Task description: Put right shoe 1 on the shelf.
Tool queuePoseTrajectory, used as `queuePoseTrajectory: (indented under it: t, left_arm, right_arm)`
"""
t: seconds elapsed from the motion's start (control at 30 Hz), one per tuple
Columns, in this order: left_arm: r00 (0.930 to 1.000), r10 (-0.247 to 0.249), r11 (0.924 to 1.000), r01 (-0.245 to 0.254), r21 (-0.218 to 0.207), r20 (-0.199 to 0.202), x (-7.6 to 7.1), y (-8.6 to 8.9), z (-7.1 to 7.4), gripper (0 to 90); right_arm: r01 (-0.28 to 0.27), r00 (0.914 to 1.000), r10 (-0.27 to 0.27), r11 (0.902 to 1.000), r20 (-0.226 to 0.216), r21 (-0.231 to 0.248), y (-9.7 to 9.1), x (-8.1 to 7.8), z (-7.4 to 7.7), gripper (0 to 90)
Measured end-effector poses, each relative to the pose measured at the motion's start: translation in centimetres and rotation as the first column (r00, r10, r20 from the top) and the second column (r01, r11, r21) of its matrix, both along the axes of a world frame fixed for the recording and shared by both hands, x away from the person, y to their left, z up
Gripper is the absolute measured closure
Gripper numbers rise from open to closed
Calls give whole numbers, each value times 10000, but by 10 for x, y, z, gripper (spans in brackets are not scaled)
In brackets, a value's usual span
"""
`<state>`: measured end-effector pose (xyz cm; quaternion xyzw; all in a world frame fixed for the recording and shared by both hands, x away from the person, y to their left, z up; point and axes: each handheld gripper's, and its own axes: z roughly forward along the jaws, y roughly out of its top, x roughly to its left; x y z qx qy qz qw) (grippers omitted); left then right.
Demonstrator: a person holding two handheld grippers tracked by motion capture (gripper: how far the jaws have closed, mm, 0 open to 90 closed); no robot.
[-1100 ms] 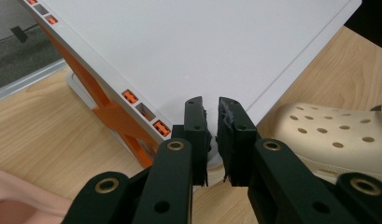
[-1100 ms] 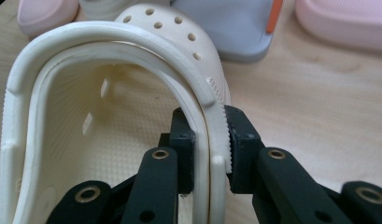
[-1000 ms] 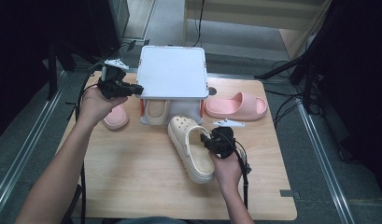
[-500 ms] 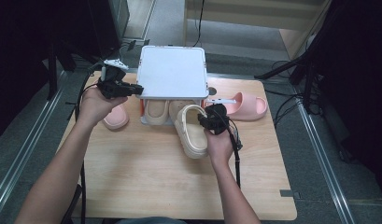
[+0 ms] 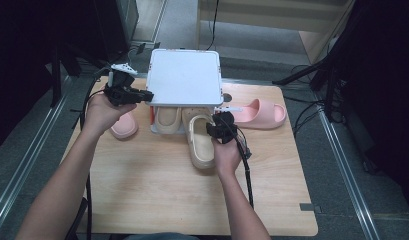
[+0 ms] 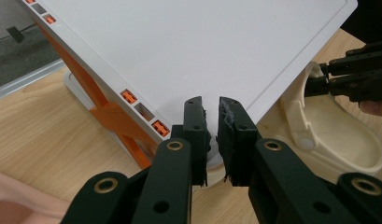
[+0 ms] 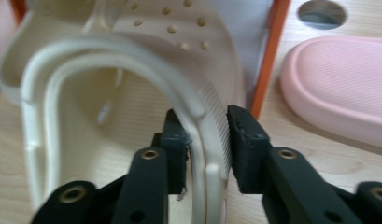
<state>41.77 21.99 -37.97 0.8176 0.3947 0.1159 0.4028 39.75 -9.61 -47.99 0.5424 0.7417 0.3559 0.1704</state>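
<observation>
The cream clog has moved since a second ago: it then lay slanted out on the middle of the table, and now its toe is tucked under the white rack at the far edge, beside the other cream clog already there. Its heel end points back toward the near edge. The right gripper has gone with it toward the rack. Its jaws have just been opening; in the right gripper view they straddle the clog's side wall, and the pads seem to stand just clear of it, though the blur makes that hard to judge. The left gripper has kept its place at the rack's left edge, jaws clenched on the rim of the white top. A pink slipper lies below the left hand, and a pink slide lies right of the rack.
</observation>
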Motion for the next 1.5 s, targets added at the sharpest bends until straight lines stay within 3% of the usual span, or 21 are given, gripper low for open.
queuePoseTrajectory:
  t: [0.23,0.43,0.57,0.63,0.77,0.93,1.0,1.2,1.43,1.5]
  left_arm:
    - [10000,7,10000,-8,66,68,0,0,0,815]
    - [10000,-14,10000,13,63,81,0,0,0,814]
    - [9999,5,9999,-7,112,164,-1,-1,-1,822]
    - [9998,1,9998,-6,218,200,-1,-1,0,827]
    - [9998,4,9998,-8,188,187,-1,-1,0,828]
    - [9998,13,9999,-15,120,176,-1,-1,-1,828]
    - [9998,16,9999,-19,126,192,-1,-1,-1,828]
    - [9999,-20,10000,19,22,137,0,0,-1,827]
    - [9997,6,9998,-1,-196,251,-1,1,-4,828]
    - [9997,12,9998,-7,-207,242,-2,1,-4,828]
  right_arm:
    - [-564,9984,566,9964,-15,635,-8,-6,6,619]
    - [-925,9953,892,9908,364,991,-24,-25,25,558]
    - [-1232,9917,1175,9847,525,1235,-32,-39,29,694]
    - [-1473,9878,1415,9844,645,966,-32,-48,29,774]
    - [-1803,9820,1722,9772,775,1124,-37,-65,28,872]
    - [-2175,9757,2134,9706,493,1027,-38,-83,22,900]
    - [-2419,9703,2407,9664,249,867,-36,-98,14,900]
    - [-2726,9617,2737,9606,-141,551,-33,-118,-4,900]
    - [-2804,9568,2829,9588,-675,448,-33,-123,-23,900]
    - [-2835,9552,2842,9588,-828,198,-32,-122,-28,900]
